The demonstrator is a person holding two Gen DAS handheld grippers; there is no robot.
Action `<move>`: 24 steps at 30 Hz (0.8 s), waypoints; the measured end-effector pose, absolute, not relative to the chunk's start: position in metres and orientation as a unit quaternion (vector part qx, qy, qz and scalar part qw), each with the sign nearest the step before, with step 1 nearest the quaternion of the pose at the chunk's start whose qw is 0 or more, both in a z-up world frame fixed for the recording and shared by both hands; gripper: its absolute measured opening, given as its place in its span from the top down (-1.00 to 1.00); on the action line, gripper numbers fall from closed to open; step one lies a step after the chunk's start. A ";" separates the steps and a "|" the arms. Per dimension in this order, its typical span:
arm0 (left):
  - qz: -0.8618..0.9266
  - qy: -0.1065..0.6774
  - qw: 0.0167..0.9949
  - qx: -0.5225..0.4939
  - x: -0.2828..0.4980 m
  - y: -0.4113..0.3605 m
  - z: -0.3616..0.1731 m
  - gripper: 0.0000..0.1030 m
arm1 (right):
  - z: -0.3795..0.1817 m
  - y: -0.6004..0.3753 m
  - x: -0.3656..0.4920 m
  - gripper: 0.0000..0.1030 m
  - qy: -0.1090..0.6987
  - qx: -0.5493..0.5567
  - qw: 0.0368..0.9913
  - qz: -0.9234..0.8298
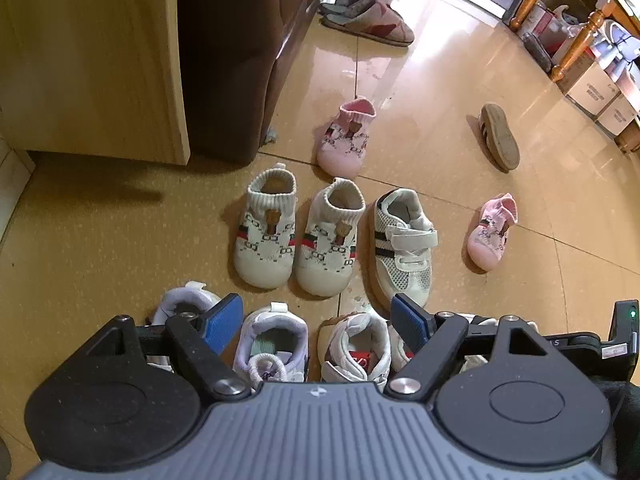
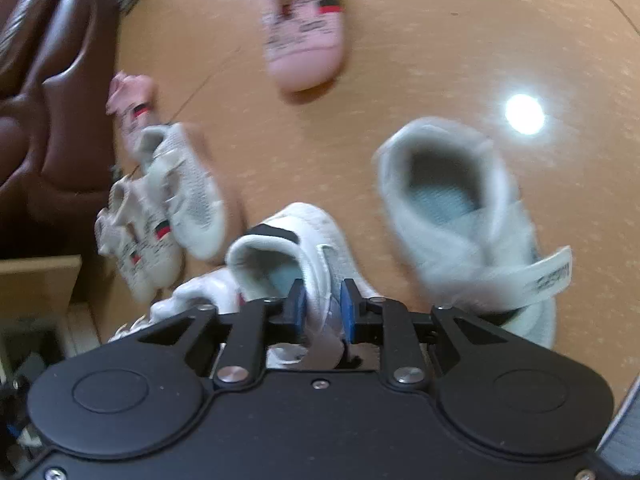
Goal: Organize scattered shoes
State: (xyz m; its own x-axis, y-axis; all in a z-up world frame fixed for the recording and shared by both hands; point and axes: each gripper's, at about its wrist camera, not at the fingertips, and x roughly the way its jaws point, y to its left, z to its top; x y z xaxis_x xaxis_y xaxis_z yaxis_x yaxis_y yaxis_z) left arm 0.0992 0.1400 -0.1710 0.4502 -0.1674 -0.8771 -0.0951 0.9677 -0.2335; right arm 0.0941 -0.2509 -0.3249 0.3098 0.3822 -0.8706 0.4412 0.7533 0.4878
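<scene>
Right gripper (image 2: pixel 323 307): clenched on a white sneaker (image 2: pixel 288 248). Blue pads pinch the shoe's side wall and strap, with fabric bunched between them. The sneaker's opening faces the camera, just far of the pads. Whether it is lifted or resting on the floor, can't tell.

Left gripper (image 1: pixel 318 320): released, jaws wide, nothing between the pads. It hangs over a near row of white shoes: a lace-up sneaker (image 1: pixel 276 344) and a strap shoe with red insole (image 1: pixel 356 348) sit in the gap between the fingers, not touched. Another white shoe (image 1: pixel 184 300) is partly hidden behind the left finger.

Left wrist view only:
- Middle row, side by side: two cream knit sock shoes (image 1: pixel 266 232) (image 1: pixel 332 240), and a white mesh velcro sneaker (image 1: pixel 404 244) to their right.
- Pink knit shoe (image 1: pixel 346 136) far of that row; second pink one (image 1: pixel 494 232) off to the right, well apart.
- A shoe on its side, sole showing (image 1: pixel 500 138), far right.
- Large slippers (image 1: pixel 372 20) at far end beside the brown sofa (image 1: pixel 240 52); wooden cabinet (image 1: pixel 92 60) at left; boxes (image 1: pixel 592 88) under a wooden table at far right.

Right wrist view only (motion-blurred):
- Grey-white velcro sneaker (image 2: pixel 468 216) just right of the held one, apart from it.
- One pink shoe (image 2: pixel 304 36) far centre, the other (image 2: pixel 132 108) at left.
- Cream shoes (image 2: pixel 136 240) and mesh sneaker (image 2: pixel 192 192) clustered left.
- Tan floor (image 2: pixel 440 60) with a lamp glare spot.
</scene>
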 end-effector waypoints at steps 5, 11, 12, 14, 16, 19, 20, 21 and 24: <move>-0.028 0.515 0.845 -0.141 0.108 0.136 -0.169 -0.57 | -0.302 -0.257 0.096 0.12 0.573 0.329 0.750 -0.002; -0.041 0.500 0.850 -0.158 0.119 0.124 -0.163 -0.57 | -0.256 -0.277 0.091 0.02 0.543 0.286 0.789 0.023; -0.048 0.499 0.851 -0.158 0.121 0.118 -0.161 -0.57 | -0.252 -0.278 0.089 0.02 0.543 0.263 0.797 0.021; -0.059 0.500 0.850 -0.153 0.123 0.109 -0.161 -0.57 | -0.255 -0.276 0.082 0.00 0.562 0.192 0.805 0.019; -0.068 0.503 0.849 -0.148 0.123 0.103 -0.162 -0.57 | -0.268 -0.274 0.072 -0.01 0.584 0.129 0.801 0.015; -0.069 0.507 0.848 -0.140 0.122 0.101 -0.164 -0.57 | -0.291 -0.273 0.060 -0.10 0.606 0.093 0.790 0.014; -0.066 0.508 0.847 -0.138 0.122 0.102 -0.166 -0.57 | -0.299 -0.271 0.058 -0.18 0.611 0.080 0.787 0.020; -0.063 0.509 0.847 -0.139 0.121 0.104 -0.167 -0.57 | -0.303 -0.269 0.058 -0.22 0.615 0.067 0.786 0.023; -0.048 0.511 0.845 -0.148 0.121 0.114 -0.171 -0.57 | -0.314 -0.257 0.058 -0.29 0.618 -0.006 0.785 0.037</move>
